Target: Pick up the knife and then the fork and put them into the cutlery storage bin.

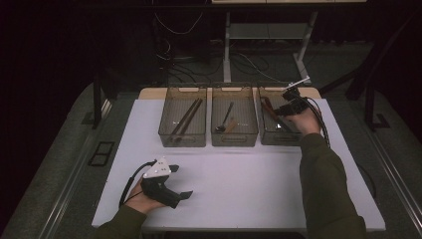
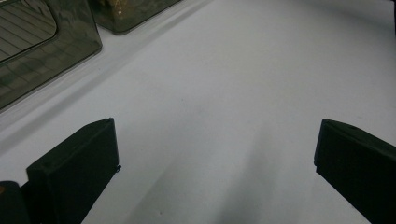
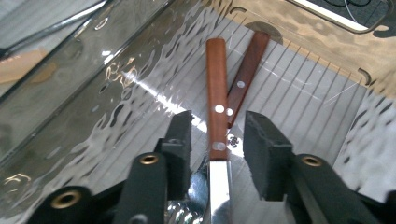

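Note:
Two wooden-handled knives lie crossed in the right-hand clear bin. In the right gripper view the nearer knife runs straight between the jaws of my right gripper. It is open, with a small gap on each side of the handle. The second knife lies just behind the first. From above, my right gripper reaches down into that bin over the knives. My left gripper rests low over the white table at the front left, open with nothing between its jaws.
Three clear bins stand in a row at the table's far side. The left bin holds dark chopsticks, the middle bin a spoon. Bin walls show at the left gripper view's top left. Cables and desk legs lie beyond the table.

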Tool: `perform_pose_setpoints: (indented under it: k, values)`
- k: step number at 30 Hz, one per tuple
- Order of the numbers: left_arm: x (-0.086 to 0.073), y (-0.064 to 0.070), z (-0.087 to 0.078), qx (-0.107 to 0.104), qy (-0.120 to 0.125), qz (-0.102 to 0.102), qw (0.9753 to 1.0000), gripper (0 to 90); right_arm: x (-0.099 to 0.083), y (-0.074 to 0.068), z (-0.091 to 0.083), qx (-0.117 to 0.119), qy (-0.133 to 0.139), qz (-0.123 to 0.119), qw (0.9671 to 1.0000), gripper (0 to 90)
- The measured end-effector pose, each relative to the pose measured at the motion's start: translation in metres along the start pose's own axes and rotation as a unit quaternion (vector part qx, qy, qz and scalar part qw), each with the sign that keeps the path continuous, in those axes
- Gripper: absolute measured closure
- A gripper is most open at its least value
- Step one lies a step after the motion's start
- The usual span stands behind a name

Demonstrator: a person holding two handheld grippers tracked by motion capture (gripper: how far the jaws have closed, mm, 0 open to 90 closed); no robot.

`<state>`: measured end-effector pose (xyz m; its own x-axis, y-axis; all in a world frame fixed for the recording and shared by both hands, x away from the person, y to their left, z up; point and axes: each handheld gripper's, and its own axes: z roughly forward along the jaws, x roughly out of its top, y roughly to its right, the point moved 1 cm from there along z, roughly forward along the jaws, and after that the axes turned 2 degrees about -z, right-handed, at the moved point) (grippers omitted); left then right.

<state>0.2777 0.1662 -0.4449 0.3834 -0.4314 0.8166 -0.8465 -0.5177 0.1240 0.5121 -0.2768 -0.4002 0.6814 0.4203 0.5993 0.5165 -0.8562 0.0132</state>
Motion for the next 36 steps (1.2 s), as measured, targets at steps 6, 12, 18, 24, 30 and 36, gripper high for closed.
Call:
perform_pose_setpoints:
  k: [6,12,18,24,30,36]
  values:
    - [0.0,0.0,0.001,0.001,0.0,0.002,1.0,0.0,-0.004,0.003,-0.008,0.01,0.019,0.007,0.9997,50.8]
    - [0.0,0.0,0.002,0.001,0.0,0.0,1.0,0.0,-0.007,0.005,-0.022,0.031,0.05,0.016,0.9981,43.3]
    - [0.001,0.0,0.001,0.0,0.003,-0.001,1.0,0.0,-0.009,0.001,-0.039,0.048,0.081,0.008,0.9955,28.8]
    - [0.002,0.003,0.002,-0.001,-0.003,0.005,1.0,0.0,-0.017,-0.013,-0.05,0.041,0.116,-0.007,0.9924,19.3]
    - [0.001,0.003,0.002,0.0,-0.003,0.006,1.0,0.0,-0.029,-0.032,-0.059,0.038,0.131,-0.019,0.9905,13.9]
    - [0.001,0.002,0.002,-0.001,0.0,0.003,1.0,0.0,-0.043,-0.046,-0.067,0.043,0.141,-0.033,0.9885,12.3]
